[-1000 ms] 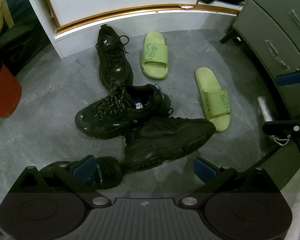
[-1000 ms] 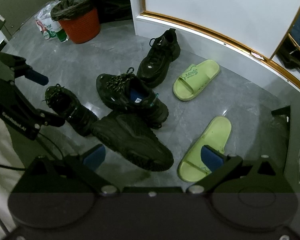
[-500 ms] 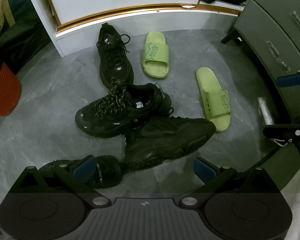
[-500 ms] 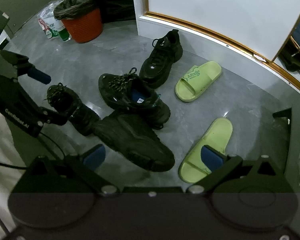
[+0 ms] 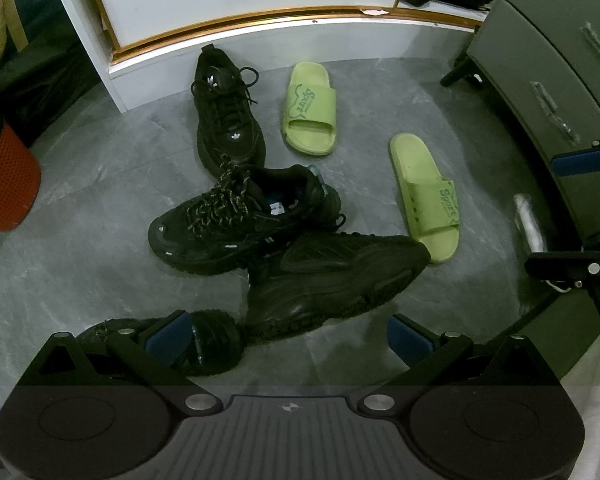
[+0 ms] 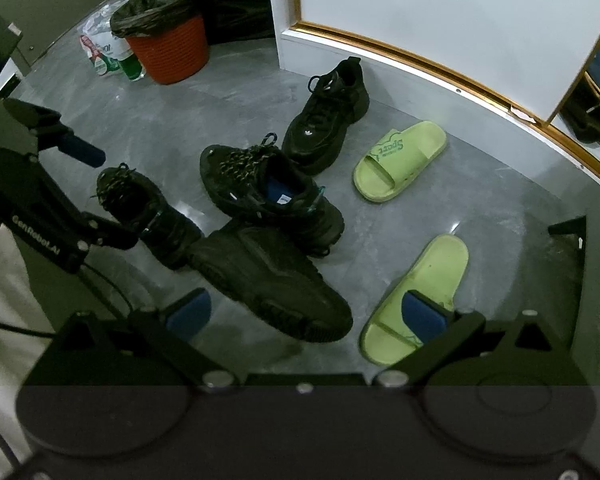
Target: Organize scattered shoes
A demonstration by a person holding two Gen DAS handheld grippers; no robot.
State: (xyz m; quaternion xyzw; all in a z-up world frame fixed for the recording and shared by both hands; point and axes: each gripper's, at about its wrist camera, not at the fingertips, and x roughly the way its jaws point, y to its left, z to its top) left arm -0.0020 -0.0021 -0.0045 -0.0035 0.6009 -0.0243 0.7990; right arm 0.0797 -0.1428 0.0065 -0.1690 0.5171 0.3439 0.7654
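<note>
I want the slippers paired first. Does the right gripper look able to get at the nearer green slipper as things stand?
Probably yes. The right gripper is open, and the nearer green slipper lies alone on bare floor with nothing on it; the black sneaker lies beside it, apart.

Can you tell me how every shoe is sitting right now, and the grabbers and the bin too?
Left gripper: open, empty.
Right gripper: open, empty.
Adidas sneaker: upright by the white base.
Speckled-lace sneaker: upright, atop the plain sneaker.
Plain black sneaker: tipped on its side.
Fourth black sneaker: upright, near the left gripper.
Far slide: flat, alone.
Near slide: flat, alone.
Orange bin: upright, bagged.
</note>
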